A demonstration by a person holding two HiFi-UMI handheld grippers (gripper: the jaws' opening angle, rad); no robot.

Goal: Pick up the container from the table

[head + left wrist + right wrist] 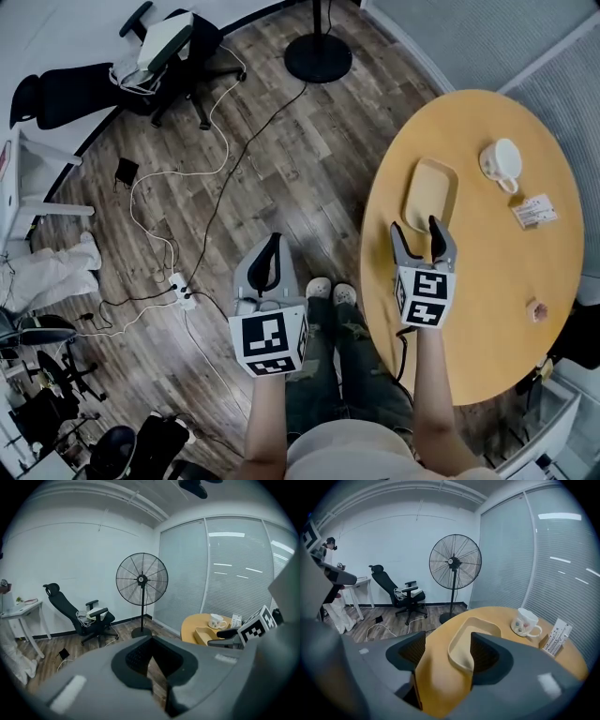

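Now the right gripper (415, 225) (449, 653) is hanging over the near left part of the round, light wooden table (487, 309) (438, 672), with its jaws standing apart and clamping nothing. The shallow, pale yellow rectangular container (430, 192) (480, 626) is lying flat on the table, and its near end is sitting just at the jaw tips, closest to the right jaw; no pad is pressing on it. A white mug (502, 161) (526, 622) is standing on the table to the right of the container, apart from it. Off the table's left edge, the left gripper (270, 242) (151, 644) is hovering over the wooden plank floor (281, 169), its jaw tips meeting on nothing.
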